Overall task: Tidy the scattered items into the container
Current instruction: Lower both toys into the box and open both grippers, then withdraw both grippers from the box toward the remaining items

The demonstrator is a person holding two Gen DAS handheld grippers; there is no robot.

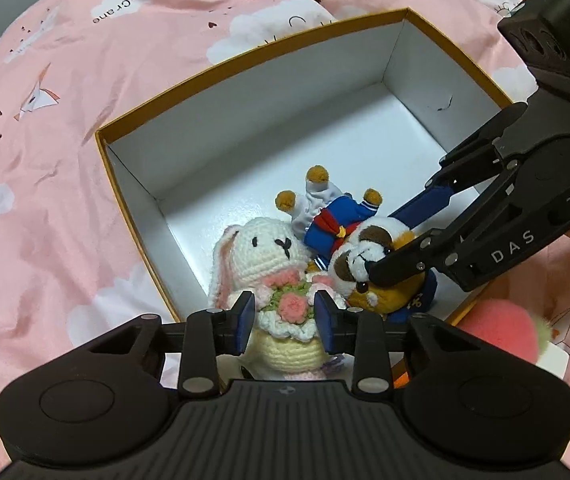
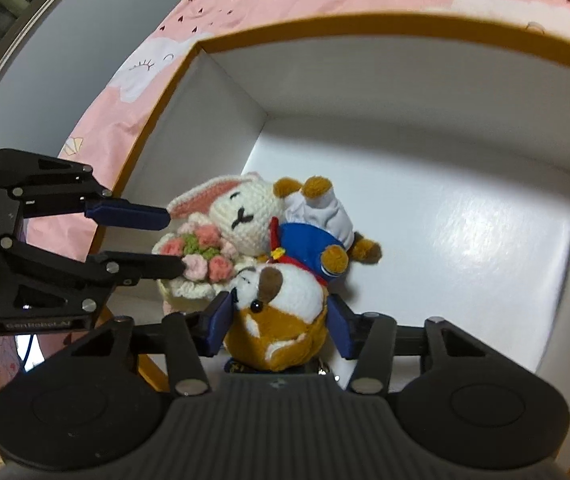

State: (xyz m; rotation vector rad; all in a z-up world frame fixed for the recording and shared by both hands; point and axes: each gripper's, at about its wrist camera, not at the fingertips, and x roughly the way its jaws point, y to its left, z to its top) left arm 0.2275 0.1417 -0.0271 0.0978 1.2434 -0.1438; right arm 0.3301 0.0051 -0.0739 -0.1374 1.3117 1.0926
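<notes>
An orange-rimmed cardboard box (image 1: 245,56) (image 2: 365,26) with a white inside lies on the bed. In its near corner sit two toys, pressed together. The white crochet bunny (image 1: 269,256) (image 2: 245,216) holds a pink bouquet, and my left gripper (image 1: 285,316) (image 2: 176,242) has its pads against both sides of that bouquet. Beside it, a brown-and-white plush dog (image 1: 349,260) (image 2: 277,300) in a blue sailor suit lies upside down, feet up. My right gripper (image 2: 279,320) (image 1: 385,246) is shut on the dog's head.
A pink sheet (image 1: 85,120) printed with clouds and paper cranes surrounds the box. A pink plush item (image 1: 501,328) lies outside the box's near right corner. The far half of the box floor (image 1: 325,140) (image 2: 445,220) is bare.
</notes>
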